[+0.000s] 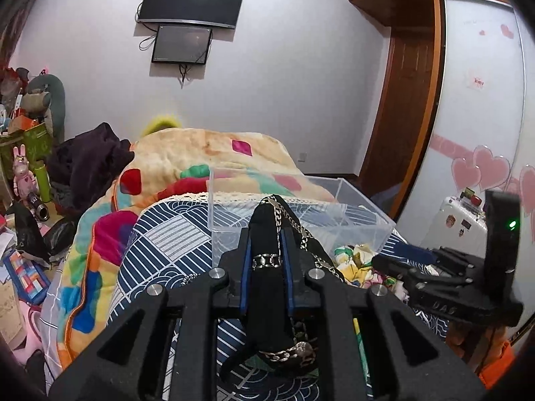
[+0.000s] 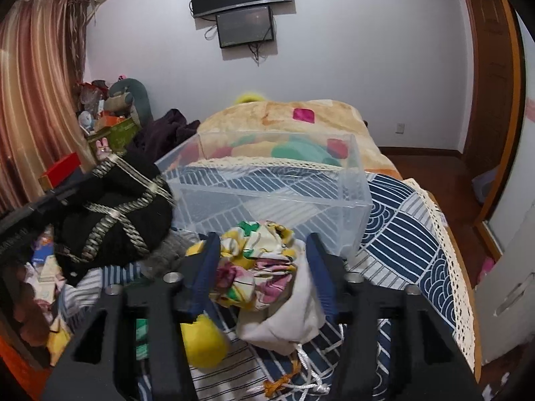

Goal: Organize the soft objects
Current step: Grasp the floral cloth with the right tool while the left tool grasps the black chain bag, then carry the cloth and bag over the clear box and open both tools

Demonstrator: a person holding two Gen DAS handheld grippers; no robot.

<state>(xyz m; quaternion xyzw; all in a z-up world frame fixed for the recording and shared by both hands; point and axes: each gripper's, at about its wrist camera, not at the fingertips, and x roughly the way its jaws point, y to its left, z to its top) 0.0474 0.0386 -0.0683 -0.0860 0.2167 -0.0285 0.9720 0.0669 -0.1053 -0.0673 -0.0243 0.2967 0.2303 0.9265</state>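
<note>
Currently, step in hand: carrying a soft item to the clear plastic bin (image 1: 301,214) on the bed, by the look of it.
Left gripper (image 1: 266,260): jaws clenched on the black chain-trimmed garment (image 1: 267,277), which fills the lower centre of the left wrist view and drapes below the fingers.
Right gripper (image 2: 257,264): jaws spread wide on either side of the floral fabric bundle (image 2: 257,254), not visibly pressing it.
Bin: centre of both views, open-topped, seemingly holding nothing yet, resting on the blue patterned bedspread (image 2: 401,207).
Other soft things: a white drawstring pouch (image 2: 291,317) under the floral bundle, and a yellow ball (image 2: 204,341) at lower centre-left of the right wrist view.
Doing it well: lift the black garment high enough that its hanging tail and chain clear the bin's near wall, then let go over the middle.
Risk: the dangling chain may snag the rim and tip the light bin.
</note>
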